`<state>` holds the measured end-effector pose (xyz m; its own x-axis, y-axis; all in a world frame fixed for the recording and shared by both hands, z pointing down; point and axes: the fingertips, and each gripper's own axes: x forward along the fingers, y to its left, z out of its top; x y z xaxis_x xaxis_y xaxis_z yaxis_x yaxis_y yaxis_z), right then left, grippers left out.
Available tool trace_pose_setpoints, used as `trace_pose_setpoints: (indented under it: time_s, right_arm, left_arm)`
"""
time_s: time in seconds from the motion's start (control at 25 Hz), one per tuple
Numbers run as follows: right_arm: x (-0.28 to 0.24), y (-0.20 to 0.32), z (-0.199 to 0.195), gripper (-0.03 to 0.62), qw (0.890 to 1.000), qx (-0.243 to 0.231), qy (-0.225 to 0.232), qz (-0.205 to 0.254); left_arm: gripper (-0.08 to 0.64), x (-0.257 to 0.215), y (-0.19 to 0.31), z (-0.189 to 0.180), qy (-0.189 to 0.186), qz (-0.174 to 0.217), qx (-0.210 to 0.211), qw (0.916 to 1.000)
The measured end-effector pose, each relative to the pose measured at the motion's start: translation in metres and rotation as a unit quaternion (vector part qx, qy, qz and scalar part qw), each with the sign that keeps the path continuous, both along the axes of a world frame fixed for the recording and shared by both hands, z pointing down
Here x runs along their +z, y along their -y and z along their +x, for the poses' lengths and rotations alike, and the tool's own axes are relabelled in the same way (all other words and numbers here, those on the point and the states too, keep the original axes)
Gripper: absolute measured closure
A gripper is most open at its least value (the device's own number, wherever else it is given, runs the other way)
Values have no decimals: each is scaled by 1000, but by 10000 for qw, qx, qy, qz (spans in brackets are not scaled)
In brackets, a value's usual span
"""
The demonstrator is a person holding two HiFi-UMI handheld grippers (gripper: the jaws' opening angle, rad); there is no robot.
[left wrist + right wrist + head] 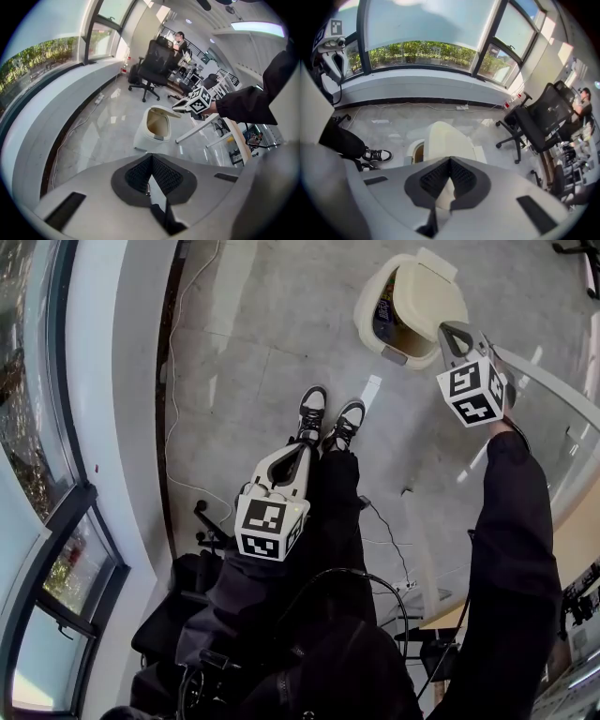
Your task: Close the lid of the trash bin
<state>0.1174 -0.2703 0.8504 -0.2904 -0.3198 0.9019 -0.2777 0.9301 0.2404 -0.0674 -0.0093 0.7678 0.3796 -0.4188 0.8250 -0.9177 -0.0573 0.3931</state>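
Note:
The cream trash bin (380, 306) stands on the grey floor ahead of my feet, its lid (429, 298) raised and its inside showing. My right gripper (456, 332) is shut with nothing in it, its tip at the lid's upper edge; contact is unclear. In the right gripper view the lid (443, 138) stands upright just beyond the shut right gripper (450, 161). The left gripper view shows the bin (151, 133), the tilted-up lid (165, 111) and the right gripper (180, 107) beside it. My left gripper (302, 448) (151, 159) is shut and empty, held over my legs far from the bin.
My shoes (328, 418) stand just short of the bin. A cable (178, 427) runs along the curved window wall at left. A glass-topped desk (562, 418) is at right. A black office chair (539, 119) and more desks stand beyond, where a seated person (180, 42) is.

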Motion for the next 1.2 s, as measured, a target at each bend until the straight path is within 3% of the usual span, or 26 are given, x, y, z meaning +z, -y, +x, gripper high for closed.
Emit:
trace_pose_setpoints:
  time_s: [0.52, 1.2]
  right_arm:
    - [83, -52, -11, 591, 9969, 64, -214, -759]
    - [131, -62, -14, 591, 9929, 234, -494, -1058]
  left_arm:
    - [558, 14, -18, -11, -15, -152, 23, 9999]
    - [560, 26, -25, -17, -54, -247, -49, 9997]
